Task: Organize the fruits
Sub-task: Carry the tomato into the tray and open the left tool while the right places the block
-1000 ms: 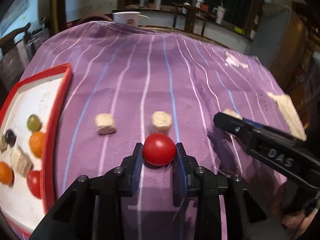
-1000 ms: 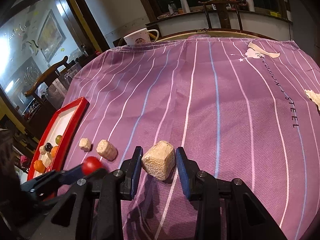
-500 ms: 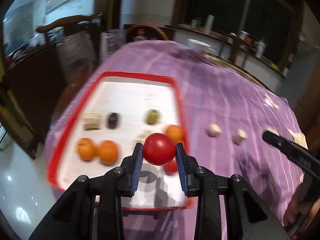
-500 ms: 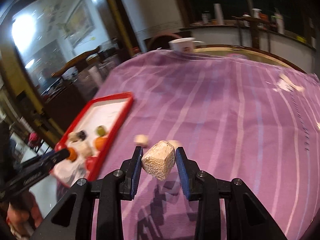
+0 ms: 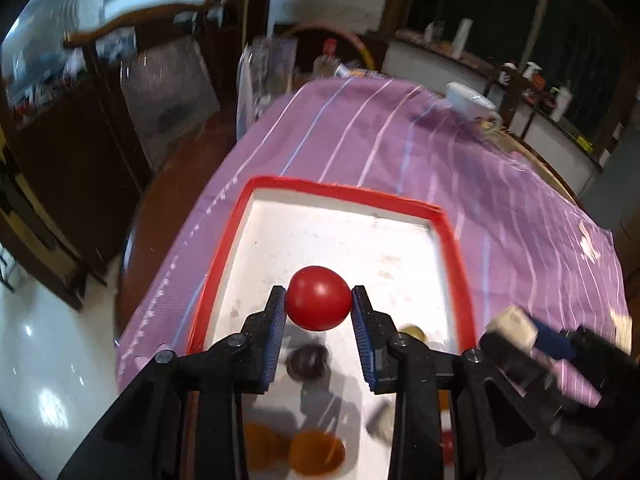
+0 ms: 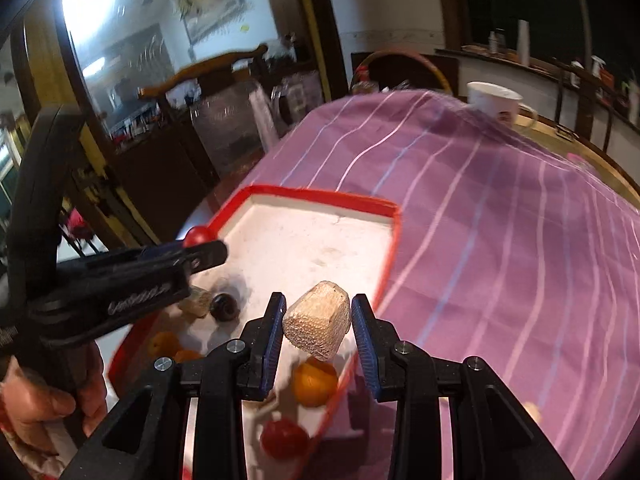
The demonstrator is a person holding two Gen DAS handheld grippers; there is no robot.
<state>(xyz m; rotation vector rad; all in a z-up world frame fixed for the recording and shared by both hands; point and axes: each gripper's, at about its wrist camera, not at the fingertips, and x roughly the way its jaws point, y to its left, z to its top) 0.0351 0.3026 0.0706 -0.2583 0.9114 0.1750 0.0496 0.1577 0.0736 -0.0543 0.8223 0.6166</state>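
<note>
Left gripper (image 5: 319,305) jaws clamping round tomato (image 5: 319,298), right gripper (image 6: 318,322) jaws clamping tilted block (image 6: 318,320) over tray (image 6: 320,196)

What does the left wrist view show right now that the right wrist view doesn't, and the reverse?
Only the left wrist view: the left tool head-on, shut on the red tomato above the tray's white floor.

Only the right wrist view: the right tool shut on the beige chunk, a second tomato in the tray, and the hand holding the left tool.

Both: the red-rimmed tray, the dark fruit, the white cup.
</note>
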